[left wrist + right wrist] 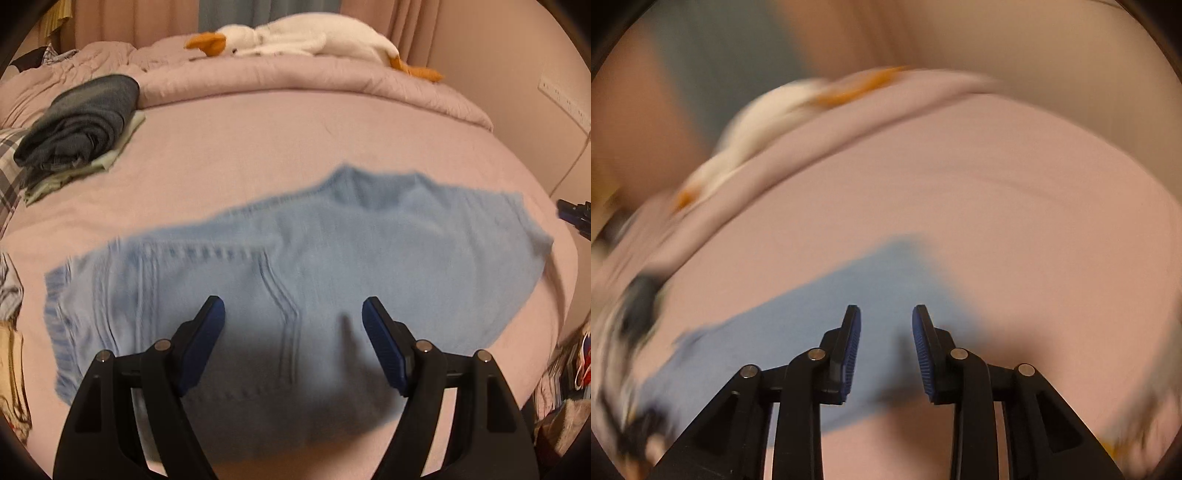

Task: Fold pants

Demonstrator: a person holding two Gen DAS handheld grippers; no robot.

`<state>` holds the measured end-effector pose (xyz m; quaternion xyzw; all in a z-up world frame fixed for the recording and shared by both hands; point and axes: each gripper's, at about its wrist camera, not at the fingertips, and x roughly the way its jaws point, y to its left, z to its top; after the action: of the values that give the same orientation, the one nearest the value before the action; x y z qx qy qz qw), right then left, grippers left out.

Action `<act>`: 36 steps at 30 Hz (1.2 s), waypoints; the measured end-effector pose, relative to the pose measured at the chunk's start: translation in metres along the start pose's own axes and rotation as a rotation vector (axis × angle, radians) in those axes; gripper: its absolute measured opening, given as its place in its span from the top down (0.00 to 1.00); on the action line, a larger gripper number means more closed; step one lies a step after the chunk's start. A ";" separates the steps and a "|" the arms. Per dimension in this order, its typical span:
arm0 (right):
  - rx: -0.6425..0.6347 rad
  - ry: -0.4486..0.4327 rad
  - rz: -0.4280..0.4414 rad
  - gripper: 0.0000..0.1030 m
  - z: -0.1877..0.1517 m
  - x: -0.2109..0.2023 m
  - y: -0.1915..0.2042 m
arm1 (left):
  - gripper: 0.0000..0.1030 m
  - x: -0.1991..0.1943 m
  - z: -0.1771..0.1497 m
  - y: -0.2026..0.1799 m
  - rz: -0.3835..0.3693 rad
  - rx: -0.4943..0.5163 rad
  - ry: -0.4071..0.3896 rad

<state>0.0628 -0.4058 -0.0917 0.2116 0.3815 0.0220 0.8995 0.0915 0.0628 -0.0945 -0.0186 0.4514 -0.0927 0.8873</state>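
The pale blue pants lie spread flat on the pink bed, blurred in both views. The left tongs hang over them, released and empty; the right tongs likewise gape over one end. A folded dark pile sits far left. The right view is heavily smeared.

Bare pink sheet open beyond and right of the blue pants, with a folded clothes stack blocking the far left and rumpled duvet plus stuffed goose along the back.
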 end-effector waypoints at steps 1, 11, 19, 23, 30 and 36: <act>-0.064 0.047 0.107 0.69 0.001 0.016 0.031 | 0.25 0.002 0.007 0.005 0.003 -0.019 -0.010; -0.504 0.408 0.390 0.69 -0.011 0.181 0.291 | 0.50 0.017 0.006 0.057 -0.003 -0.142 0.019; -0.474 0.690 0.382 0.89 -0.014 0.235 0.310 | 0.84 0.015 0.001 0.079 -0.018 -0.159 0.018; -0.372 0.695 0.339 0.91 -0.009 0.248 0.290 | 0.88 0.016 -0.001 0.084 -0.022 -0.175 0.015; -0.333 0.356 0.372 0.90 0.038 0.158 0.253 | 0.75 0.009 0.006 0.067 0.043 -0.139 0.014; -0.556 0.396 0.307 0.90 -0.002 0.101 0.219 | 0.29 0.007 0.031 0.009 0.004 -0.001 -0.074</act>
<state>0.1598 -0.1855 -0.0738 0.0057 0.4914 0.3000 0.8176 0.1221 0.0690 -0.0826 -0.0217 0.4182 -0.0901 0.9036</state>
